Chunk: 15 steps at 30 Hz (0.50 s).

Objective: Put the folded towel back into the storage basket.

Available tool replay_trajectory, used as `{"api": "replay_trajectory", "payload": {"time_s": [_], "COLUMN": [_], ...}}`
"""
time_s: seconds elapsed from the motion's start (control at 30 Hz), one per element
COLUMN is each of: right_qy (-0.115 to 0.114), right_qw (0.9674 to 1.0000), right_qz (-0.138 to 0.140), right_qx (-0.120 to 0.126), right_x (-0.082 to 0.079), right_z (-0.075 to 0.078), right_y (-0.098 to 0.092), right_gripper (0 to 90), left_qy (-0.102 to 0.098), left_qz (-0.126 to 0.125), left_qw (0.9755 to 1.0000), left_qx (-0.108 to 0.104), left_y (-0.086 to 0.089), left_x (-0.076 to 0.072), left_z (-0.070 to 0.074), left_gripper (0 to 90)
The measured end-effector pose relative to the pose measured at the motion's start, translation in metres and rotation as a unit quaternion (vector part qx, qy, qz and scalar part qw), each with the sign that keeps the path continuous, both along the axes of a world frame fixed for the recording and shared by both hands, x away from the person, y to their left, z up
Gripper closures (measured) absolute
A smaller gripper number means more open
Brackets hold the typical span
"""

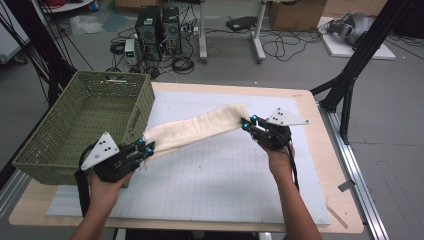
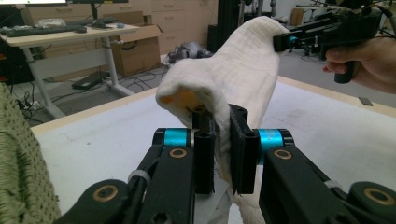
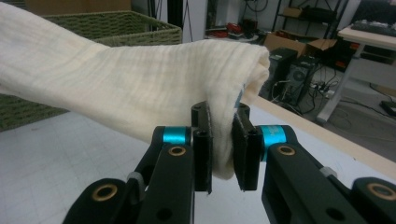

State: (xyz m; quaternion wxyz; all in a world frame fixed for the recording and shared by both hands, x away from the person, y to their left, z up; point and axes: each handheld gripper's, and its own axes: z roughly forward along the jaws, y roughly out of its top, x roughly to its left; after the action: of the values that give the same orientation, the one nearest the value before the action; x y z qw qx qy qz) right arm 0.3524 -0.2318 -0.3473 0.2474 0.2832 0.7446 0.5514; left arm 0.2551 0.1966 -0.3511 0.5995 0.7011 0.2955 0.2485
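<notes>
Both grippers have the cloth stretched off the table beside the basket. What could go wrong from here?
1. Each gripper, left gripper and right gripper, pinches just an end of the cream cloth; more tension could pull it free.
2. The left gripper sits close to the green basket and may bump it.

The cloth (image 2: 238, 70) is pinched out of sight where it passes between the left gripper's (image 2: 223, 154) jaws; in the right gripper view the cloth's far end and the basket (image 3: 116, 25) run past the left edge.
</notes>
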Motion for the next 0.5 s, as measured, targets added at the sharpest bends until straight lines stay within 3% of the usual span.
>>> {"api": "replay_trajectory", "payload": {"time_s": [0.5], "right_qy": [-0.013], "right_qw": [0.9996], "right_qz": [0.023], "right_qx": [-0.013], "right_x": [0.031], "right_z": [0.032], "right_y": [0.043], "right_gripper": [79.8], "left_qy": [-0.021], "left_qz": [0.028], "left_qw": [0.9992], "left_qx": [-0.017], "left_y": [0.026], "left_x": [-0.011], "left_z": [0.014], "left_gripper": [81.8]}}
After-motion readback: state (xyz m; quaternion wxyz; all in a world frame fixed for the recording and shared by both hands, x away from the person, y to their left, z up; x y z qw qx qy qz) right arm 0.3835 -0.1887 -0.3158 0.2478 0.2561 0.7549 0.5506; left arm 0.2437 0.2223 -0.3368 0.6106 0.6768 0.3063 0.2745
